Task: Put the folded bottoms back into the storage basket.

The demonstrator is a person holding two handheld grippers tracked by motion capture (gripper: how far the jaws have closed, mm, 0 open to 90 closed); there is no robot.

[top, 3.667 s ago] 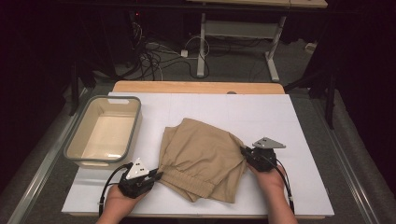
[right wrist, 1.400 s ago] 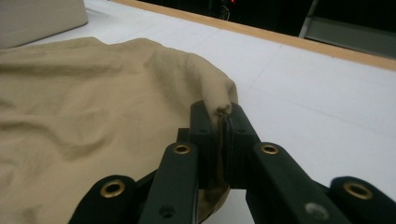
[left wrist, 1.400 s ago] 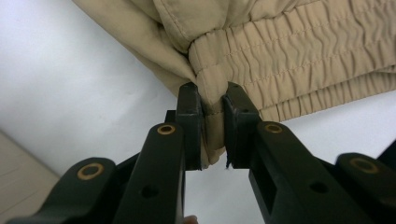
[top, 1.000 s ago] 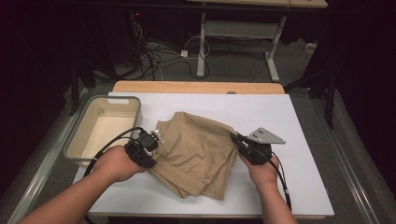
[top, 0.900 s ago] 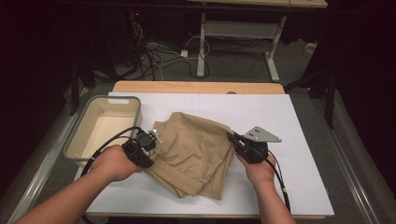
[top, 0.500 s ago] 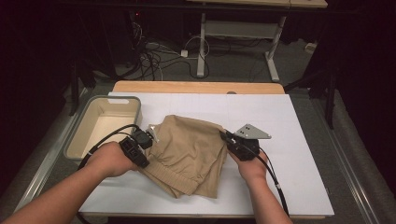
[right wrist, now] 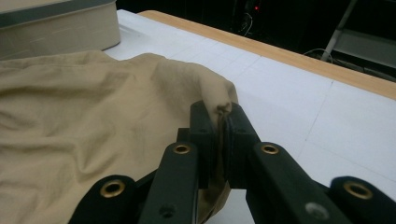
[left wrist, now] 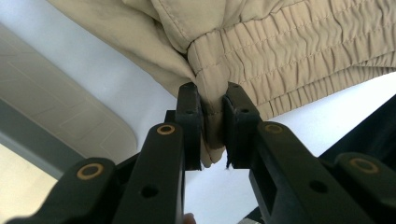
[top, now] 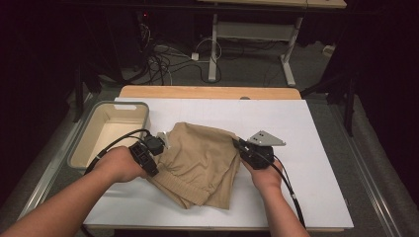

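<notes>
Our left gripper (left wrist: 212, 109) pinches the gathered elastic waistband of the tan shorts (top: 202, 160), fabric bunched between its jaws. Our right gripper (right wrist: 220, 114) is clamped on a fold at the opposite edge of the cloth. The shorts lie crumpled on the white table (top: 316, 128) between our hands, just right of the beige bin (top: 84, 143).

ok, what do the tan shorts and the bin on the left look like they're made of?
Tan shorts: thin woven cloth, matte, probably cotton or a blend; it creases softly, and the waistband is gathered elastic with stitch rows in the left gripper view. Bin: looks like moulded plastic, smooth beige inside with a grey rim and rounded corners.
</notes>
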